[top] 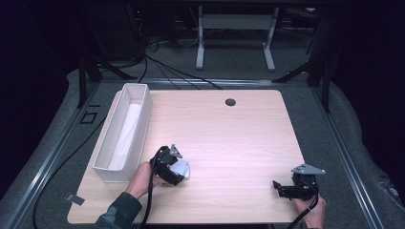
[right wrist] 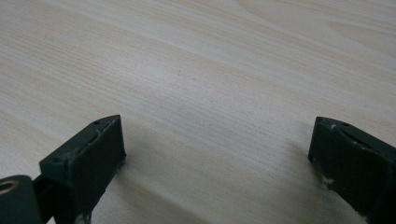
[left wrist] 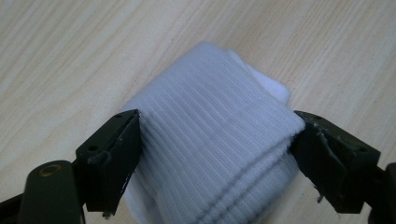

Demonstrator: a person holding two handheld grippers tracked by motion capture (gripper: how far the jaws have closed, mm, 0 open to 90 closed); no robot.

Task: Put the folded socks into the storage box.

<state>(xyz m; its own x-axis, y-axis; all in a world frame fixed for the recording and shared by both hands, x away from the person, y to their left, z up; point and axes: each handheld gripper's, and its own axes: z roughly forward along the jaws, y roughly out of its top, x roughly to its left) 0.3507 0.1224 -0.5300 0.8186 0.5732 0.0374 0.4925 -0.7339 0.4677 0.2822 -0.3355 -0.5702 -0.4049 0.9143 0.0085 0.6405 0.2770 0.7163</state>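
Left tongs [left wrist: 215, 154] pinching a folded white ribbed sock [left wrist: 215, 140], lying on the pale wood worktop [top: 229, 138] just beside a long white bin [top: 125, 131], right tongs [right wrist: 215, 163] resting spread wide over bare wood

Overhead view; two close table [top: 239, 138] views

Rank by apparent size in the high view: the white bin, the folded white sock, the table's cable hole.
1. White bin, by far the largest.
2. Folded white sock, partly hidden by the left gripper closed on it.
3. Cable hole, smallest, though farther from the camera.
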